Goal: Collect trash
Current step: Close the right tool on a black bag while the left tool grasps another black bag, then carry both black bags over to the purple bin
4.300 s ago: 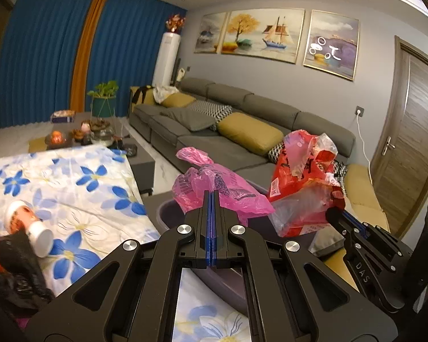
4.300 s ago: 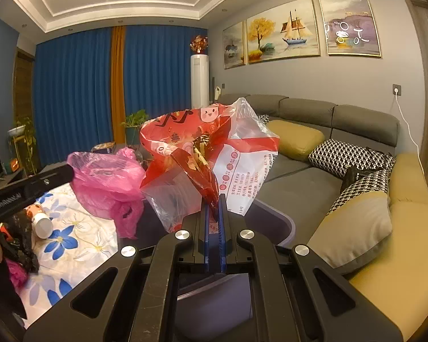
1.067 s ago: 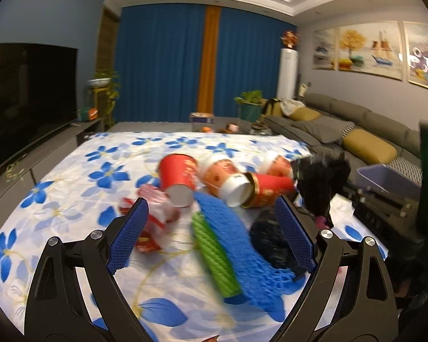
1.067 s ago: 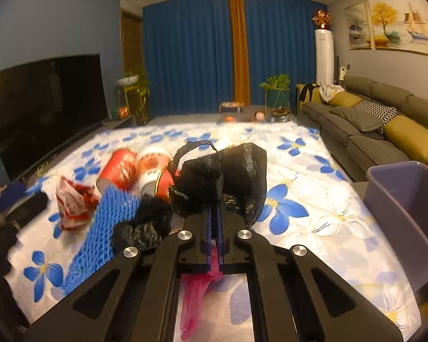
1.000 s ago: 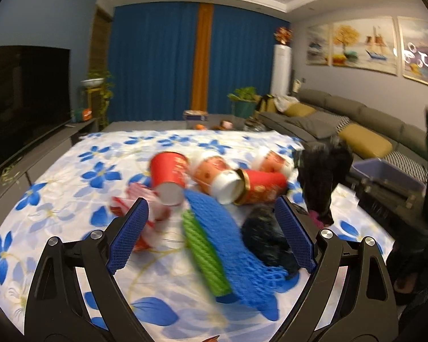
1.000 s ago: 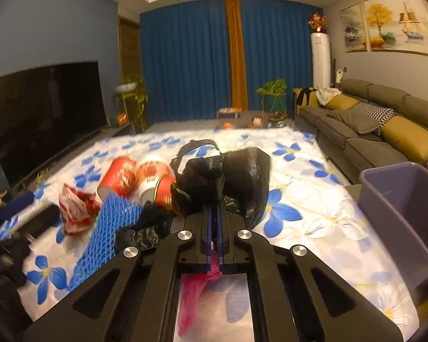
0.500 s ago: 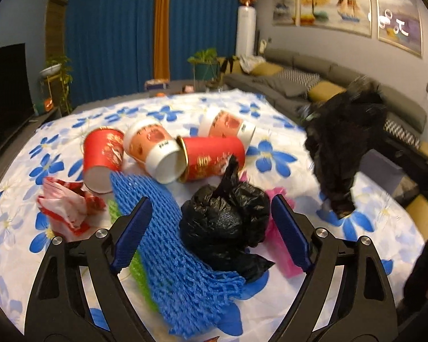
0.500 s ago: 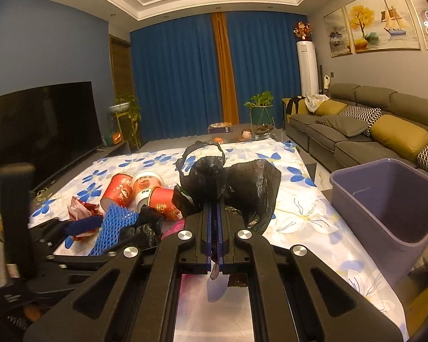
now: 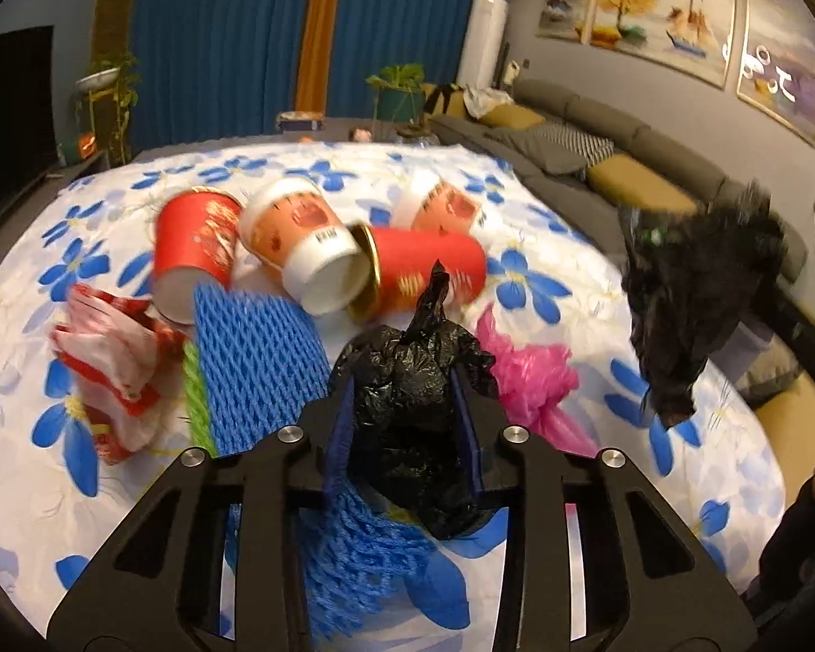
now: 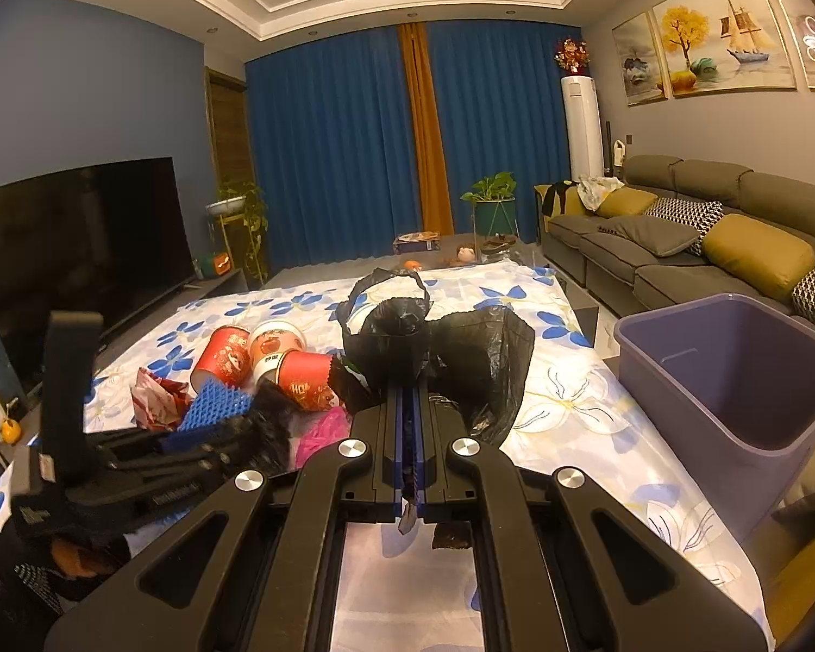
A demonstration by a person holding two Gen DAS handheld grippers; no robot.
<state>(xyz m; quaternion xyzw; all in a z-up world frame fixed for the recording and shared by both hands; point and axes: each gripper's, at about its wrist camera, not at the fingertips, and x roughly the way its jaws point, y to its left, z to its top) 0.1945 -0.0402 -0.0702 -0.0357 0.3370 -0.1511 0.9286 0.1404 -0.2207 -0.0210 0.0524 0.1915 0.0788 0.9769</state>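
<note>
A crumpled black bag (image 9: 407, 380) lies on the flowered tablecloth (image 9: 516, 195), partly over a blue foam net (image 9: 255, 358). My left gripper (image 9: 405, 407) is closing around this bag, and its blue pads touch the bag's two sides. Beyond it lie several paper cups (image 9: 309, 239), a pink bag (image 9: 532, 375) and a red-white wrapper (image 9: 114, 358). My right gripper (image 10: 408, 396) is shut on a second black plastic bag (image 10: 478, 358), which hangs above the table and shows at the right of the left wrist view (image 9: 690, 293).
A purple bin (image 10: 695, 424) stands off the table's right edge, beside a grey sofa (image 10: 679, 250) with yellow cushions. A dark television (image 10: 70, 250) fills the left wall. Blue curtains and a potted plant (image 10: 489, 190) are at the far end.
My left gripper moved forward and down onto the crumpled black bag, and its jaws narrowed from wide open to the bag's sides. The right gripper kept its bag, and more of the bin came into its view.
</note>
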